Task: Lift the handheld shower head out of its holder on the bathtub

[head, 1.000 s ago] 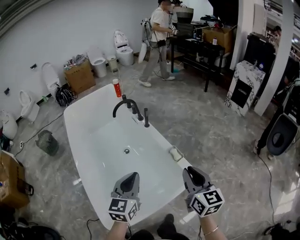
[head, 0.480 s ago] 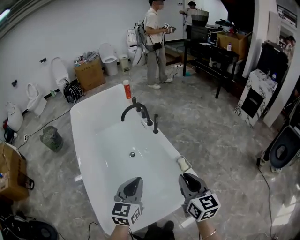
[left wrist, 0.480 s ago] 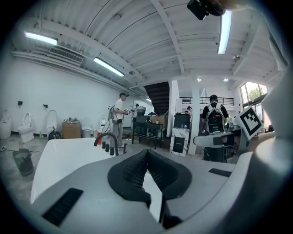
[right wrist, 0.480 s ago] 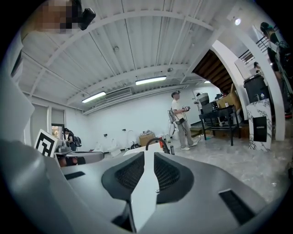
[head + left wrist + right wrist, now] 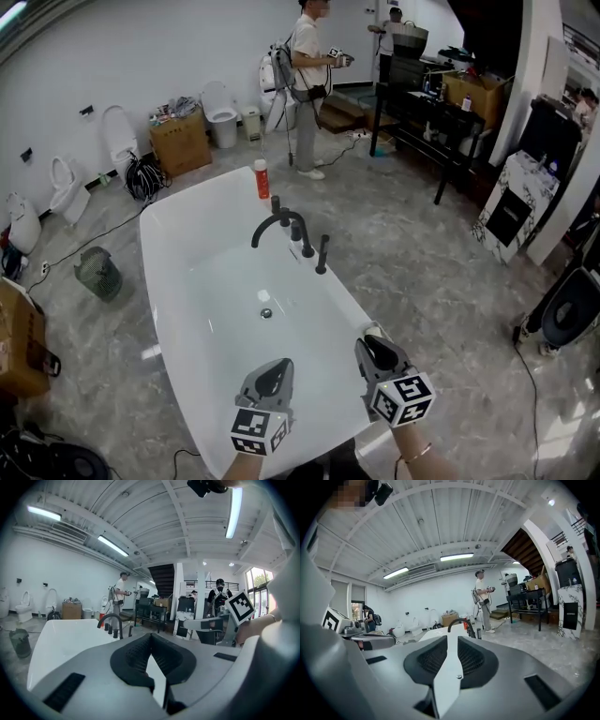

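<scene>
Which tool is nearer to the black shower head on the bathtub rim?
Right. The right tool hangs over the same bathtub rim as the shower head, its empty jaws just opened slightly. The left tool hangs over the basin, farther off.

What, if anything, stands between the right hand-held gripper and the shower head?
Only a dish on the bathtub rim ahead of the right hand-held gripper, its empty jaws just opening; the shower head is otherwise unobstructed.
</scene>
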`<state>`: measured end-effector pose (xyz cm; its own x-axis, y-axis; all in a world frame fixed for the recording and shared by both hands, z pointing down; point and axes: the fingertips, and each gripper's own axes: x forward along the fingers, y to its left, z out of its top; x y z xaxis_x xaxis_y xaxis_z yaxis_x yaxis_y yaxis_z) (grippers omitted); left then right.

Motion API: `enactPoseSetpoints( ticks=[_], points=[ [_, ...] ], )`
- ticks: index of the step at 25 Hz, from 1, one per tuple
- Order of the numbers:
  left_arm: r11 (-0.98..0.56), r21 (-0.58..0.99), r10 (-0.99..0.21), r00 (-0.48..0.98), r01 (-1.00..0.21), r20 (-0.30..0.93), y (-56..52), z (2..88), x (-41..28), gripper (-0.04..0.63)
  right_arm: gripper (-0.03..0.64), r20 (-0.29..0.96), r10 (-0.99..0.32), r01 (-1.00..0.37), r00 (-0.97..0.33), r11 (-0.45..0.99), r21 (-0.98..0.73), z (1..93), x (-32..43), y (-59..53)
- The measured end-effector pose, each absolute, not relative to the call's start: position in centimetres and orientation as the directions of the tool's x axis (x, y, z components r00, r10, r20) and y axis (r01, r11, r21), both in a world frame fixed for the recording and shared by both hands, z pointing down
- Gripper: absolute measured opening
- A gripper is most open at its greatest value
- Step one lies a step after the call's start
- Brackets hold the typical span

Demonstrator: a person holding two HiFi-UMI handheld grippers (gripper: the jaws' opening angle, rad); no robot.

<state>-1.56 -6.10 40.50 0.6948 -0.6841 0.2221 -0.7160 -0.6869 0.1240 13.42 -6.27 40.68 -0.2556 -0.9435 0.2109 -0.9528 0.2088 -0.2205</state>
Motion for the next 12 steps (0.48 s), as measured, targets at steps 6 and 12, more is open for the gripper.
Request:
enactPoseSetpoints(
  ticks=[6,12],
  points=[
    [-0.652,0.124,-0.709,0.660,-0.748,0.247,-13.2,42.5,-0.8,0.019,0.067,0.227,-0.931,-0.948,-0.287,0.242,-0.207,42.9,14.7,-15.7],
    [-0.582,0.133,-0.758,0.594,-0.802,0.270,-22.2,46.1,2.7,0.019,0.068,0.262,-0.902,-0.934,-0.344,0.300,-0.193,47.7,18.9,-27.2]
  ],
)
